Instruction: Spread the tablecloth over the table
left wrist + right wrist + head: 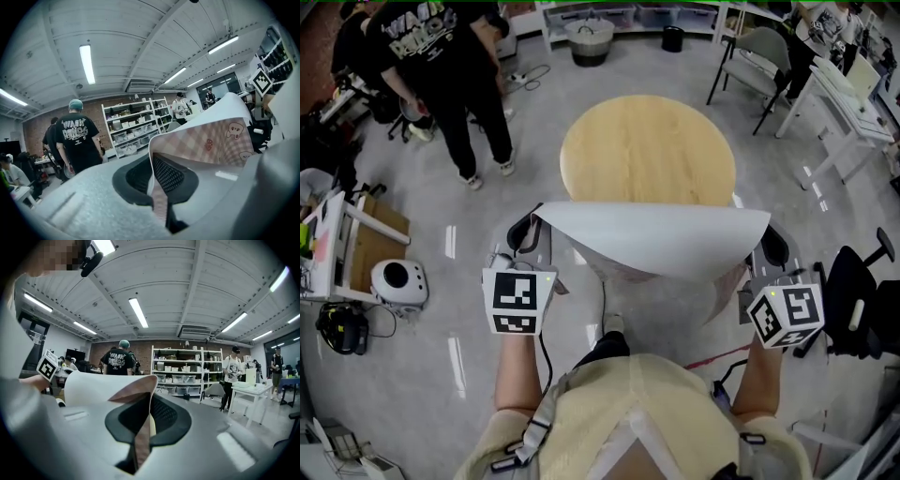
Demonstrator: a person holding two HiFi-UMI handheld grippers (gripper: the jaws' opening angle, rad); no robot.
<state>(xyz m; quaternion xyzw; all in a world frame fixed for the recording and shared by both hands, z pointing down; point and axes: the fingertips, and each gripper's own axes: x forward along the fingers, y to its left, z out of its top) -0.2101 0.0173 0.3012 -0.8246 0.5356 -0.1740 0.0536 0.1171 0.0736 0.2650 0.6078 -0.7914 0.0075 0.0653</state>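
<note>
A round wooden table stands in front of me. The tablecloth hangs stretched between both grippers at the table's near edge, white underside up and bowed forward over that rim. My left gripper is shut on the cloth's left corner, my right gripper on its right corner. In the left gripper view, the pink checked tablecloth with small cartoon prints runs out from the shut left gripper. In the right gripper view, the tablecloth curls leftward from the shut right gripper.
A person in a black T-shirt stands at the far left of the table. A grey chair and a white desk are at the back right, a black office chair at my right, and a round white device on the floor at the left.
</note>
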